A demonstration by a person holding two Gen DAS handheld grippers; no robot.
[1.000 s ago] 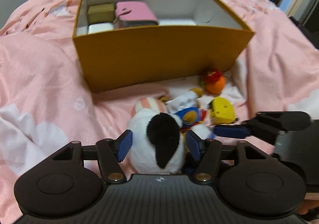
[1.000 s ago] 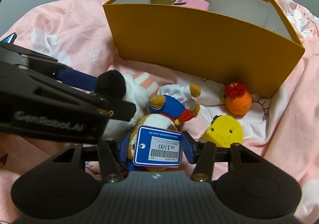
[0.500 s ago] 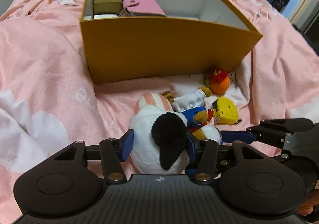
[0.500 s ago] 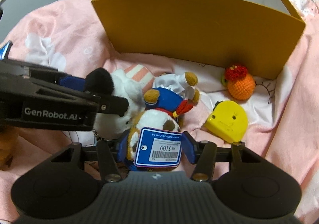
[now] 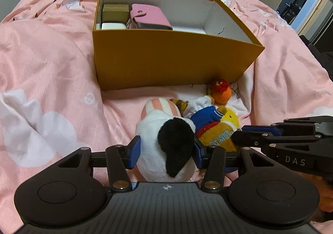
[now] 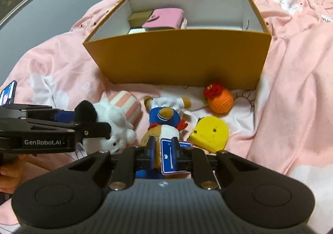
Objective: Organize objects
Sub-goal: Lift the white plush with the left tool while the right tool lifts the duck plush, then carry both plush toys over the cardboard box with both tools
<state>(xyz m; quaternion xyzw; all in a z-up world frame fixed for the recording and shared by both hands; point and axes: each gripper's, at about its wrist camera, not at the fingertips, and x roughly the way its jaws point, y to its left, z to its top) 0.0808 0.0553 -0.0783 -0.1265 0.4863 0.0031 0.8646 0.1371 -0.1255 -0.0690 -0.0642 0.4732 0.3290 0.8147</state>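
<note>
Fuzzy plush dog [image 5: 166,146], rigid cardboard box [image 5: 170,61]

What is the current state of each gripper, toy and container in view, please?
Left gripper: fingers closing on the white plush dog.
Right gripper: fingers just closed on the bear plush and its blue tag.
Orange box: open, partly filled.
Pink wallet: in box, snapped shut.
Crochet orange, yellow toy: loose on the bedspread.

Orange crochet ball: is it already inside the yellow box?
No. The orange crochet ball lies on the pink bedding just outside the front wall of the yellow box.
</note>
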